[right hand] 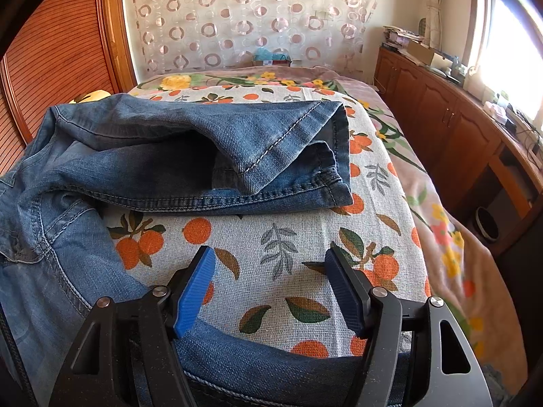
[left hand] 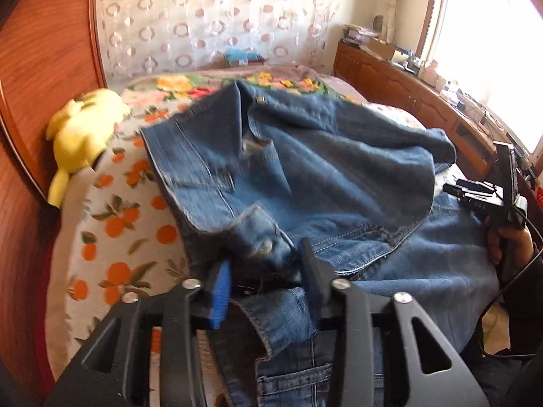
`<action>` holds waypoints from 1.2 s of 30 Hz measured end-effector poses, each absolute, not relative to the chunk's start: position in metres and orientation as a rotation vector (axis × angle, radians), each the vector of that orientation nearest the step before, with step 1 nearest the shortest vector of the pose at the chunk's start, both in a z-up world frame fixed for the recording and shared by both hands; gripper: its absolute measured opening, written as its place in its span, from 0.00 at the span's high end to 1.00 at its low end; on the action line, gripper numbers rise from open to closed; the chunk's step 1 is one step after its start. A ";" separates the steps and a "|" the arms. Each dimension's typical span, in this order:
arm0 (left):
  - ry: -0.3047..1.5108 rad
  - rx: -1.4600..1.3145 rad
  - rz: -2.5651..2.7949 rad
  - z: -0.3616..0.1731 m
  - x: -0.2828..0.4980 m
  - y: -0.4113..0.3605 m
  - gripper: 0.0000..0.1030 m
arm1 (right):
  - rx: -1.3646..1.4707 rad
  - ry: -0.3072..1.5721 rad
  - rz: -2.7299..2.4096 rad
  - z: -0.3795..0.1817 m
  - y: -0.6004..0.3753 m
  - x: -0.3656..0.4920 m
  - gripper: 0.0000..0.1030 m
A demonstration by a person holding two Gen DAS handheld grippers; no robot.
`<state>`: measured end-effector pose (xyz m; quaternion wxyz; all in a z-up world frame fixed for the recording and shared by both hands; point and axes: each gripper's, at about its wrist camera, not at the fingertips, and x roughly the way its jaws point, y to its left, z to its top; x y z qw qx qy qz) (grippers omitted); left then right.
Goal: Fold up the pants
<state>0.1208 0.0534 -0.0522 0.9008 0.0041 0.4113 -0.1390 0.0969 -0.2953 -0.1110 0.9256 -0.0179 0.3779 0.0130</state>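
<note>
Jeans [left hand: 305, 169] lying half-folded on bed, both grippers hovering at near edge.

Left gripper [left hand: 264, 271] sitting low over bunched denim, jaws partway apart w/ a fold of jeans rising btwn them; pads not clearly pressing on it, view is blurred. Right gripper [right hand: 271, 285] hanging over the orange-print cover [right hand: 271, 237], jaws wide, nothing btwn the pads, jeans edge lying just under its base. In left view the right gripper is showing at far right, a hand [left hand: 505, 240] gripping its handle. Further out, a leg is lying doubled back across the cover, hem [right hand: 339, 149] facing right. Yellow plush [left hand: 81, 135] resting at bed's left side by the wood panel. Beyond: floral blanket [right hand: 441, 203], circle-print curtain [right hand: 237, 17], wood cabinets [right hand: 441, 118] under a bright window.
</note>
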 end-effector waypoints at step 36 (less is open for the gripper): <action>0.698 0.024 -0.279 -0.055 0.286 0.053 0.25 | -0.081 0.663 0.172 -0.024 -0.298 0.194 0.93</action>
